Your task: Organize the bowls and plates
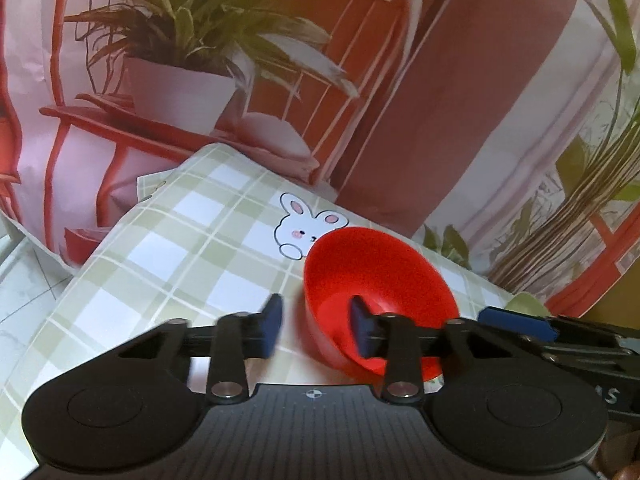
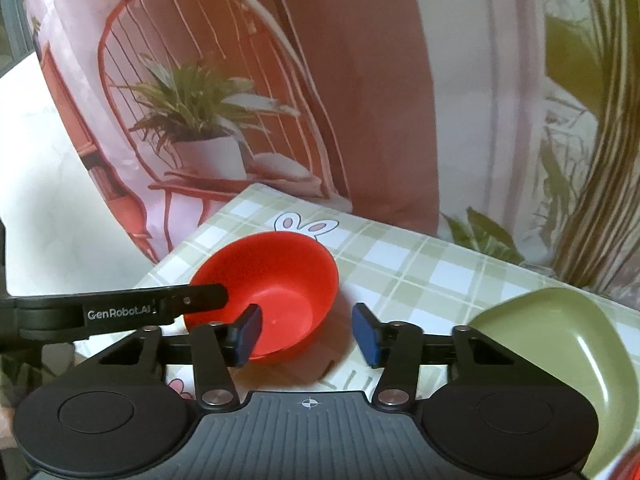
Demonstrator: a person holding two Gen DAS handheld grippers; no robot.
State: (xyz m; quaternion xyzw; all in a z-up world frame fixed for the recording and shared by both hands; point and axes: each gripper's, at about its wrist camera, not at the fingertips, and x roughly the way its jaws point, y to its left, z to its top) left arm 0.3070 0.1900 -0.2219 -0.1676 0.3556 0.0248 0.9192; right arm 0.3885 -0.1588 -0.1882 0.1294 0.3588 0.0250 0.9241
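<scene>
A red bowl (image 1: 380,284) sits upright on the checked tablecloth; it also shows in the right wrist view (image 2: 276,280). My left gripper (image 1: 316,330) is open, its right finger inside the bowl and its left finger outside, straddling the bowl's left wall. In the right wrist view the left gripper's finger (image 2: 188,300) reaches over the bowl's left rim. My right gripper (image 2: 306,334) is open and empty, its left finger in front of the bowl's near rim. A green rounded plate (image 2: 568,344) lies at the right, beside the right gripper.
The table (image 1: 168,248) has a green-and-white checked cloth with a rabbit print (image 1: 304,228). A printed backdrop of a chair and potted plant (image 2: 208,120) hangs right behind the table's far edge. The table's left edge drops to a pale floor (image 1: 24,280).
</scene>
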